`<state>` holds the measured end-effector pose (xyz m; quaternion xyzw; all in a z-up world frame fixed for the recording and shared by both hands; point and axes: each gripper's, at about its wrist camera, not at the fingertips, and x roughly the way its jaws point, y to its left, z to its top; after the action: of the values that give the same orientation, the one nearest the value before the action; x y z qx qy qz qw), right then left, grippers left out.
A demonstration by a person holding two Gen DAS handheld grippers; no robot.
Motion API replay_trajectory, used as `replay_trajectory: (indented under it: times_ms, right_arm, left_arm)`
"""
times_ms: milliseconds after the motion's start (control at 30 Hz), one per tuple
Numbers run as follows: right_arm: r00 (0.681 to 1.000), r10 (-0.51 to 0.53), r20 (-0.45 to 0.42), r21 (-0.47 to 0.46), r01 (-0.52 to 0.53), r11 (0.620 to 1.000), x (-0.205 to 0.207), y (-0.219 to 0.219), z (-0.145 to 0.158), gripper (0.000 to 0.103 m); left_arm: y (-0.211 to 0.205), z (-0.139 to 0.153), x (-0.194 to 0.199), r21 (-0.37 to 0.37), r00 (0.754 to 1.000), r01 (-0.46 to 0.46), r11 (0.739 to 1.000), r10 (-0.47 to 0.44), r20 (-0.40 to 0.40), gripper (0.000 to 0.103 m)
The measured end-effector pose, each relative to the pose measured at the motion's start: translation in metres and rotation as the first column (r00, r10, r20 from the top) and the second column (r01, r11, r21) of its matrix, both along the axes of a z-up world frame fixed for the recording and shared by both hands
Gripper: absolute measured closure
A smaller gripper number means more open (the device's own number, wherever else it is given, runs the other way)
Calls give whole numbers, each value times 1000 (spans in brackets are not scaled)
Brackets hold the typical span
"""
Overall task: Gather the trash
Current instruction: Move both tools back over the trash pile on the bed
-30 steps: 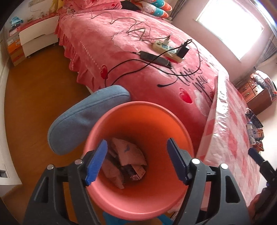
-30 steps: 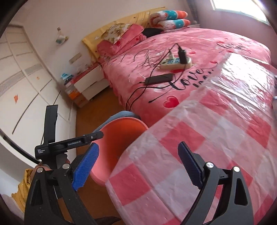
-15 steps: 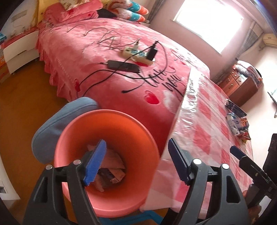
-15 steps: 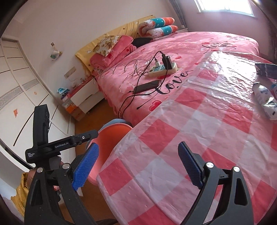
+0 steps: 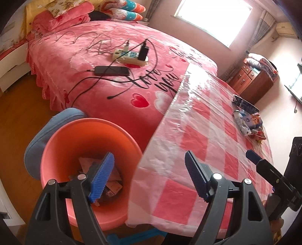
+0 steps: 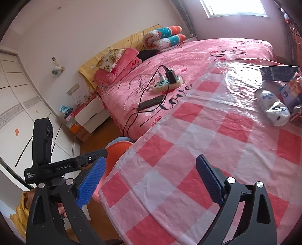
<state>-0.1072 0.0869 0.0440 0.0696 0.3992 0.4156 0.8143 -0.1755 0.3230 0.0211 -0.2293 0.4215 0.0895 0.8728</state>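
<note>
Trash [image 6: 277,101] is seen heaped at the right edge of the right wrist view, on the bench [image 6: 207,150]: a crumpled white wrapper, a dark blue packet and colourful packaging, touching one another. In the left wrist view the same heap [image 5: 247,120] lies at the right, well apart from both grippers. More scraps [image 5: 111,181] are seen at the bottom of the orange bin [image 5: 56,150], lower left of that frame, just beside the bench edge and partly hidden by the left finger.

Left gripper [image 5: 149,175]: fingers spread wide, nothing between them; the jaws have just been opening. One finger is framed over the bin, the other over the checked plastic cloth [image 5: 203,132] covering the bench.

Right gripper [image 6: 149,181]: fingers also held apart and empty, above the near corner of the bench.

A blue cushioned seat [image 5: 45,130] is noted behind the bin, touching it. On the pink bed [image 5: 94,56], upper left, a power strip [image 5: 130,56], a dark phone [image 5: 111,71] and black cables [image 5: 90,84] are laid out. A wooden dresser [image 5: 251,81] is seen at the upper right, under a bright window [image 5: 211,17].
</note>
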Motion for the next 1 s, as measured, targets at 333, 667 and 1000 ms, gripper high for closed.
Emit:
replay_trajectory:
  times_ms: [333,667,1000]
  right_arm:
    - [998,-54,14,47,53,997,6,-37,8,8]
    - [991,-133,8,97,132,987,20,-81,15,8]
    - [966,-256,27,139,250,958,36,-138,22,8]
  left_arm:
    - [-35,5,17,26,997,74,997,-73,-16,25]
    - [-69,9,37,47,991,133,990,-131,-39,25]
    - [-109,19,69,62,979,201,978,-198,-45,25]
